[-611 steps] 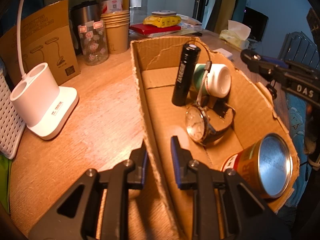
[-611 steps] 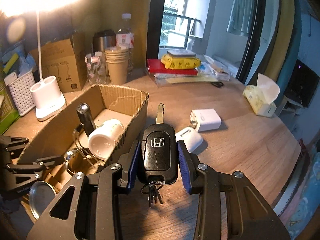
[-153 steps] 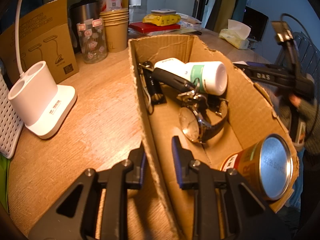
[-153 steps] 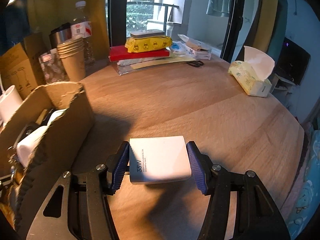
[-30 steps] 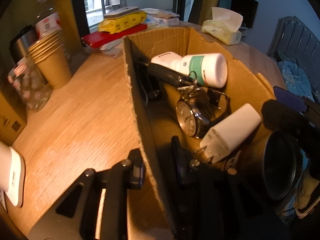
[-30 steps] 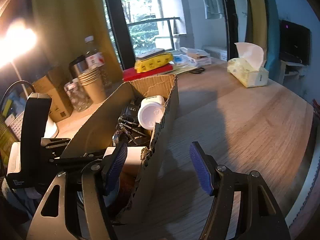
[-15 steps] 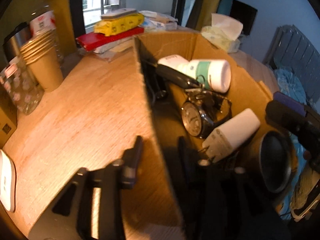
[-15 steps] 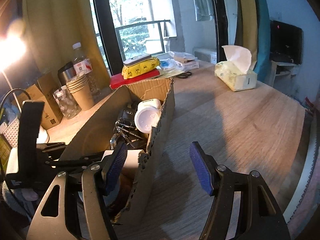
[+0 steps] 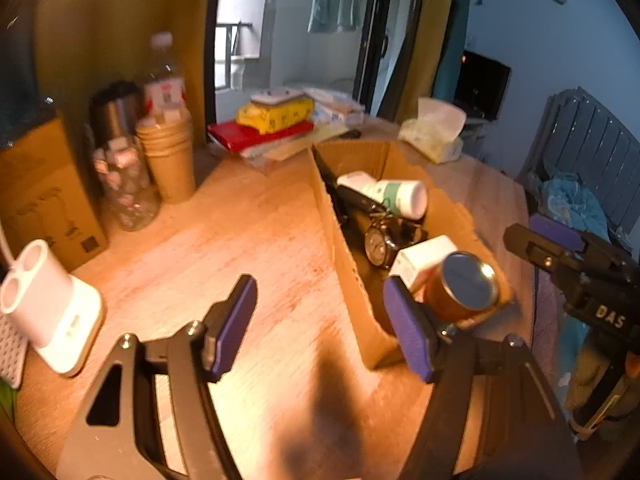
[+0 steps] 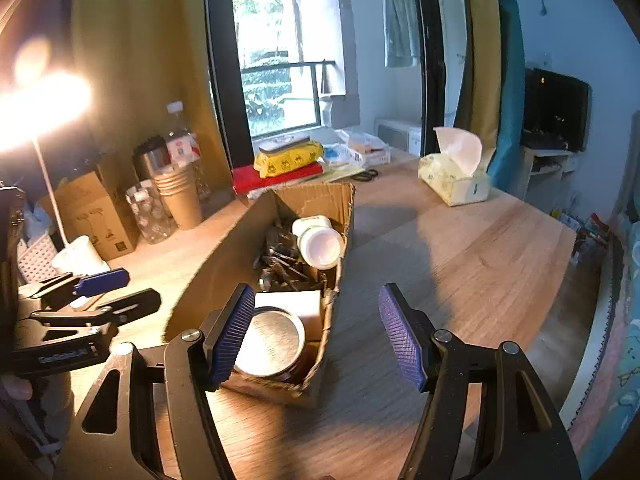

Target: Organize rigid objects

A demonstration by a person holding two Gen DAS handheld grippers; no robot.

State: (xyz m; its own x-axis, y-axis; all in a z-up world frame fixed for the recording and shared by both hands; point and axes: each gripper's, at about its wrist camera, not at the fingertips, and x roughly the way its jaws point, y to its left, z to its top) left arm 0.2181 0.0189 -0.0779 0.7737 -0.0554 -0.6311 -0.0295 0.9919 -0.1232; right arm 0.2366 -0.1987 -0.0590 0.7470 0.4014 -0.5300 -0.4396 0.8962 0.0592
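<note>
A long cardboard box (image 9: 344, 264) (image 10: 224, 256) lies on the wooden table. It holds a metal tin (image 9: 460, 288) (image 10: 272, 340), a white charger (image 9: 424, 256) (image 10: 292, 304), a wristwatch (image 9: 380, 242), a white and green bottle (image 9: 396, 196) (image 10: 320, 240) and dark keys (image 10: 280, 264). My left gripper (image 9: 320, 320) is open and empty, above the table just before the box's near end. My right gripper (image 10: 316, 328) is open and empty, raised over the box's near end. Each gripper shows in the other's view, the right (image 9: 568, 256) and the left (image 10: 100, 292).
Paper cups (image 9: 168, 160), a patterned jar (image 9: 124, 188), a water bottle (image 9: 164, 80) and a brown carton (image 9: 44, 200) stand at the back left. A white lamp base (image 9: 48, 308) is at the left. A book stack (image 10: 288, 164) and tissue box (image 10: 456, 180) lie further back.
My left gripper has let go of the box's side wall, opened wide and drawn back from the box. My right gripper has risen slightly and stays open.
</note>
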